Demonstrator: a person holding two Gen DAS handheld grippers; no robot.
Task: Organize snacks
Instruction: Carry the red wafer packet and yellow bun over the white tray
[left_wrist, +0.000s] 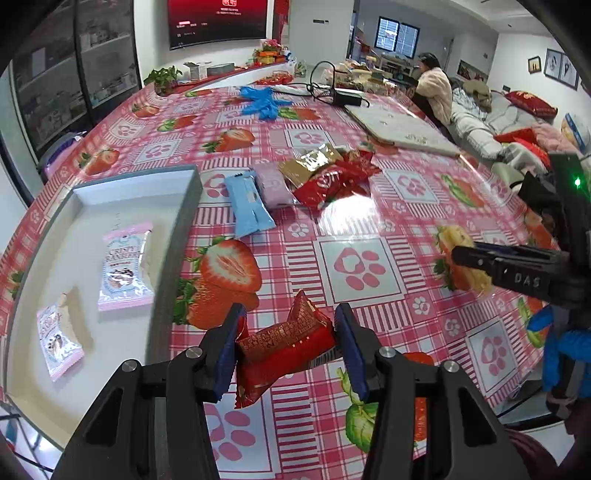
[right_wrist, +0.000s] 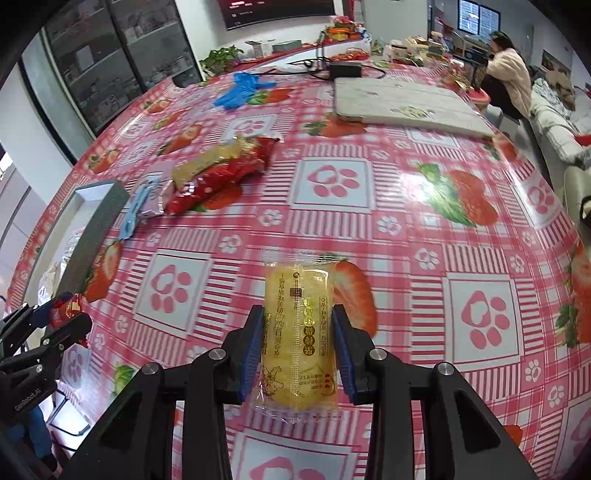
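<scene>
The left gripper (left_wrist: 286, 347) pinches a red snack (left_wrist: 284, 341) above the tabletop (left_wrist: 369, 221) beside the gray tray (left_wrist: 177, 236), and the right gripper (right_wrist: 297, 354) pinches a yellow snack (right_wrist: 297, 332) near the tabletop's front edge.

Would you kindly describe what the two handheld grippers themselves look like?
Both are matte black, angular frames with silver pivot screws. The left gripper and right gripper each have two fingers lined with ridged blue pads. Seen from the other camera, the right one shows white "DAS" lettering and a green light, and the left one "GenRobot.AI".
</scene>
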